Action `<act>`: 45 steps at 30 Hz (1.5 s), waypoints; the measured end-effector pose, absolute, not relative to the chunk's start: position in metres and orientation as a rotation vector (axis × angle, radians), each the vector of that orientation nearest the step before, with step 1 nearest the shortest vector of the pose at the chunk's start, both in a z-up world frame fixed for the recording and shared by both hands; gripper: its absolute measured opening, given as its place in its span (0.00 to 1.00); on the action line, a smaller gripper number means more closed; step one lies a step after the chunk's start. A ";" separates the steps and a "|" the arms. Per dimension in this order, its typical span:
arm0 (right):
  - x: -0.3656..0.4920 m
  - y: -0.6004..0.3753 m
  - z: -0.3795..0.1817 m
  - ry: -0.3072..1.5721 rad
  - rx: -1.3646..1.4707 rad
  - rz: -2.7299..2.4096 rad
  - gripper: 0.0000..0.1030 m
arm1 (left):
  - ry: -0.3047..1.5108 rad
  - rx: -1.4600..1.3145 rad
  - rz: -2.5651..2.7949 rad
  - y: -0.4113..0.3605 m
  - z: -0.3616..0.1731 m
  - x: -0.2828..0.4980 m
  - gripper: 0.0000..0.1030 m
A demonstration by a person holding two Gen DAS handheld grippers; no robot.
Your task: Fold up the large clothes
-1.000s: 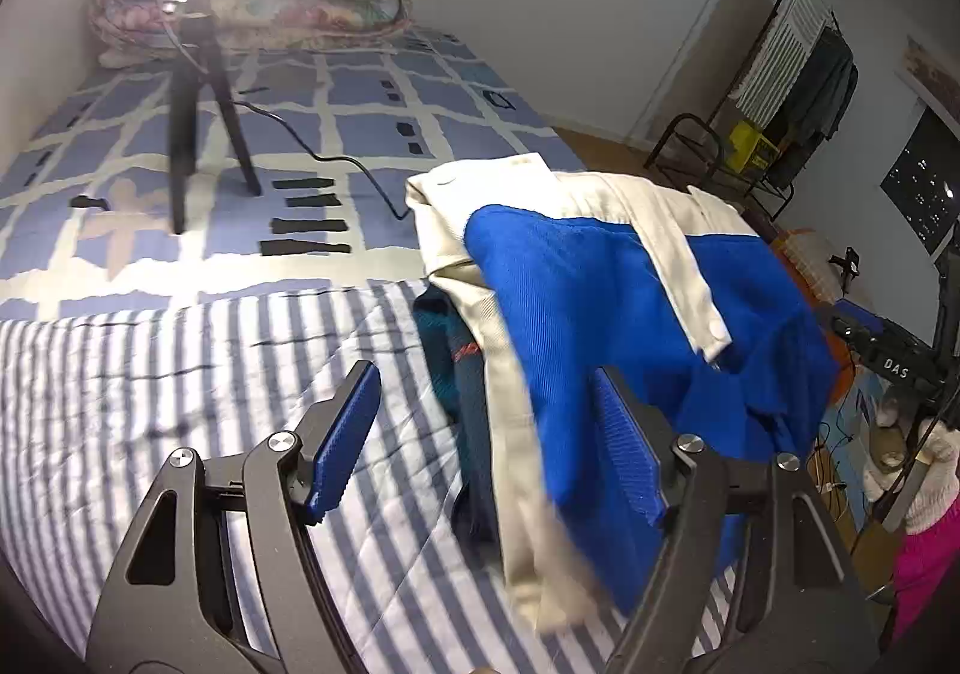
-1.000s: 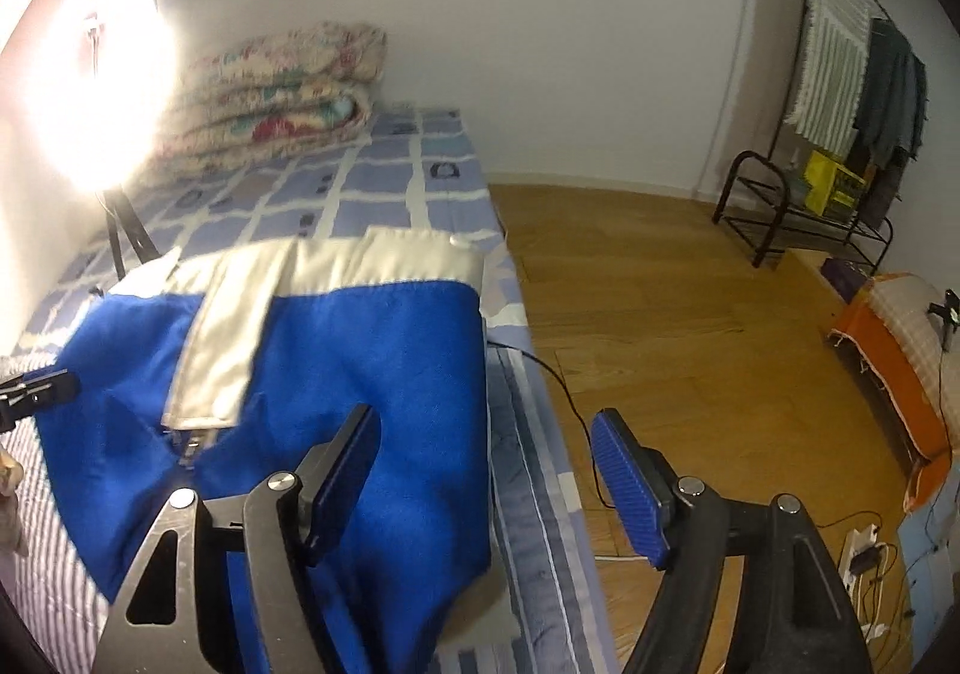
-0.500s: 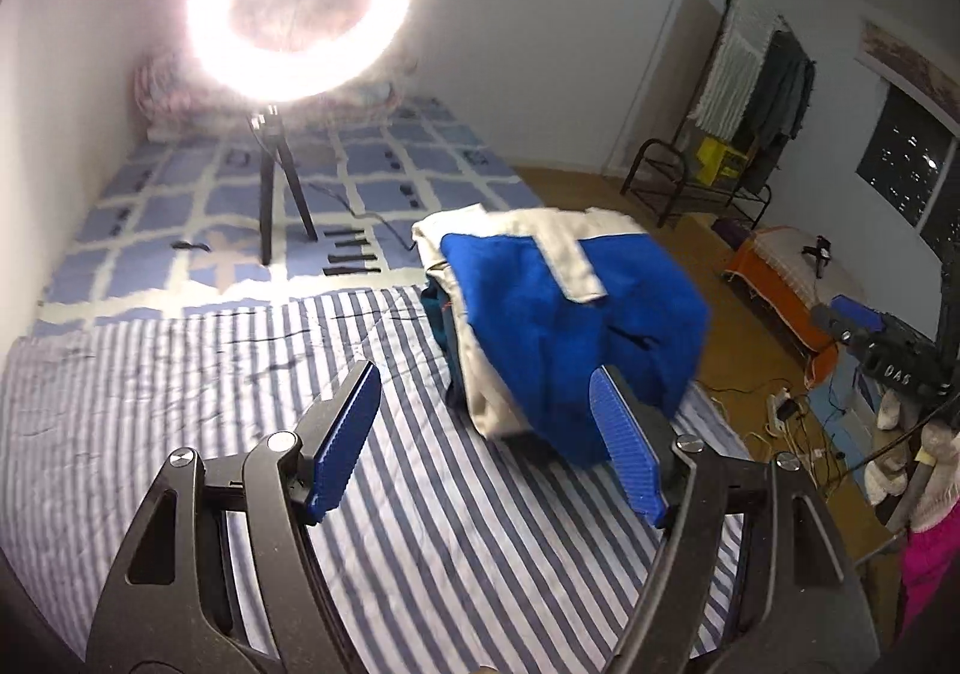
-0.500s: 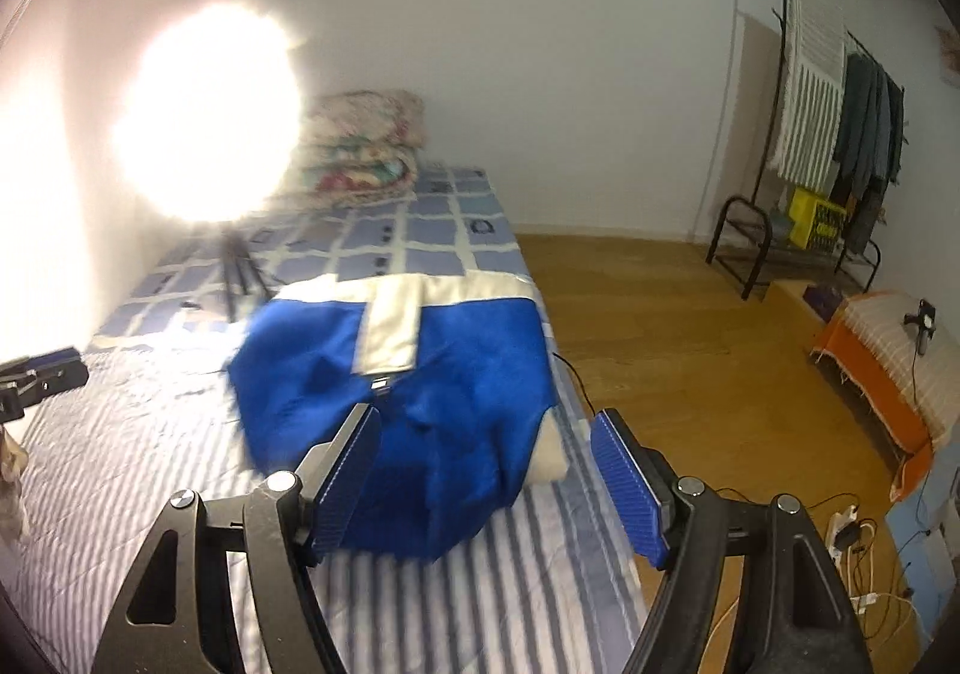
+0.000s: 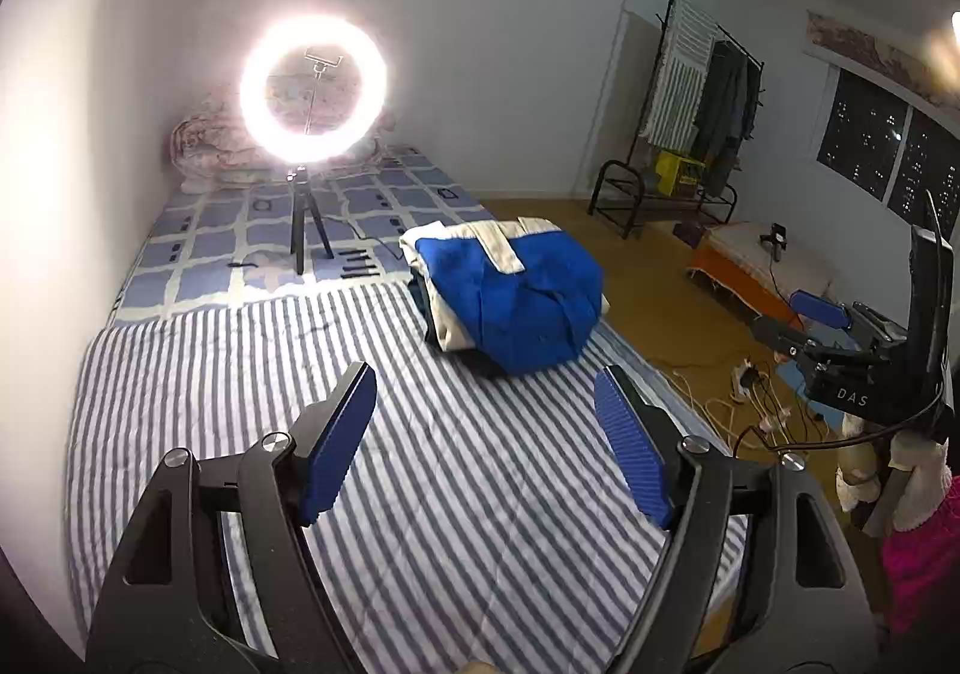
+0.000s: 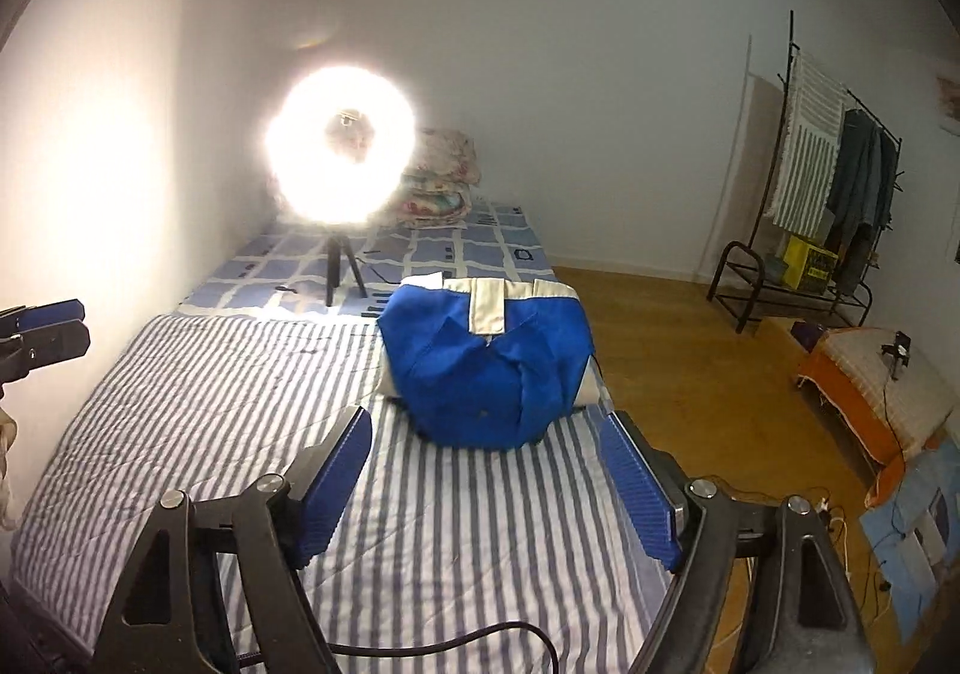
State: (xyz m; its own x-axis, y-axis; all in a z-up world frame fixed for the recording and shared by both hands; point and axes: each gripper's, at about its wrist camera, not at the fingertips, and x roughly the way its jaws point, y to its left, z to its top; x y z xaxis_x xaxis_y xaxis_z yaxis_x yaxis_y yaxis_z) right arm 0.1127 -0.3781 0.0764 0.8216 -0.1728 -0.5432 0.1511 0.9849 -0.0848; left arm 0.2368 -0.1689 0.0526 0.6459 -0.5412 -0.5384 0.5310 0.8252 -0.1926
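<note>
**Clothes lie in a folded heap on the bed, both tongs apart from them**

The clothes (image 5: 510, 296), a blue garment with cream trim lying on top of darker pieces, sit in a bundle on the striped sheet (image 5: 240, 374), close to the bed's edge on the floor side. Behind the bundle a ring light (image 5: 313, 87) on a small tripod stands on the checked blanket (image 5: 198, 248), with a rolled quilt (image 6: 441, 176) against the far wall.

The left tongs (image 5: 485, 437) hang above the sheet with the jaws wide apart and nothing between them. The right tongs (image 6: 485, 479) have just been opening; their jaws are spread wide and hold nothing. Both point down at the bundle from well short of it. A clothes rack (image 6: 840, 182) stands across the wooden floor.
</note>
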 end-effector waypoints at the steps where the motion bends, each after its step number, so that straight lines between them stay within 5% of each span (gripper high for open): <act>1: 0.102 -0.374 0.077 0.575 -0.032 -0.170 0.80 | 0.611 -0.013 -0.609 -0.164 0.054 0.226 0.76; 18: 0.022 -0.326 0.043 0.497 0.004 -0.181 0.96 | 0.537 0.052 -0.568 -0.136 0.020 0.130 0.99; 45: 0.026 -0.327 0.006 0.510 0.042 -0.265 1.00 | 0.545 0.144 -0.486 -0.146 -0.014 0.129 1.00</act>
